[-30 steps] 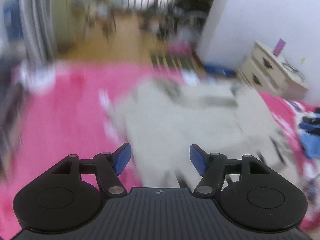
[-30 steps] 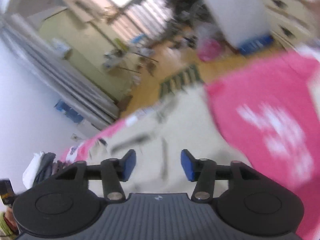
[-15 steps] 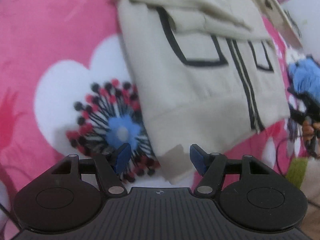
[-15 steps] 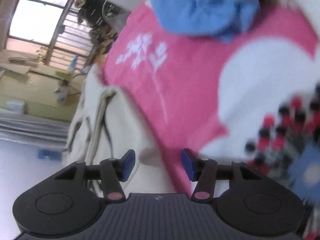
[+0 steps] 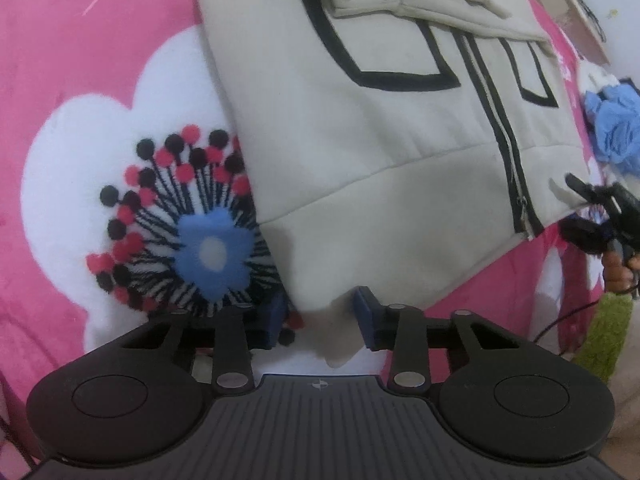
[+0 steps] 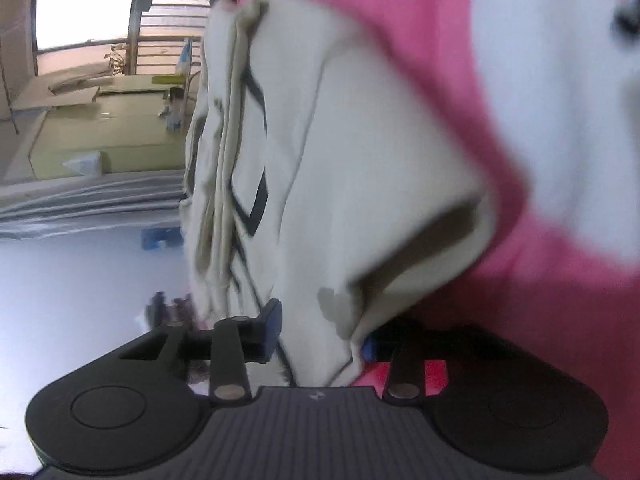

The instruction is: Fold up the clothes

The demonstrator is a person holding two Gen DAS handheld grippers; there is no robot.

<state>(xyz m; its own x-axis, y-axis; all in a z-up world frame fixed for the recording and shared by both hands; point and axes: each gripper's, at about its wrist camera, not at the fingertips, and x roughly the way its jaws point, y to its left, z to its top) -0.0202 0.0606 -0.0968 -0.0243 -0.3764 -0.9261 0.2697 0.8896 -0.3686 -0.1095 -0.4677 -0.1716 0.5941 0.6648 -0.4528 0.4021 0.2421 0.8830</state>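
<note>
Cream jacket: black-outlined pockets, black-edged zip, wide hem band; lies flat on pink blanket printed with a white flower, blue centre. Left claw: blue pads either side of the hem's near corner, jaws just closing, contact unclear. Right claw at hem's far corner. Blue cloth at right edge.

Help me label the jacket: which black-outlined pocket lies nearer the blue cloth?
The narrower-looking pocket, right of the zipper in the left wrist view; the other pocket lies across the zipper, toward the flower print.
</note>
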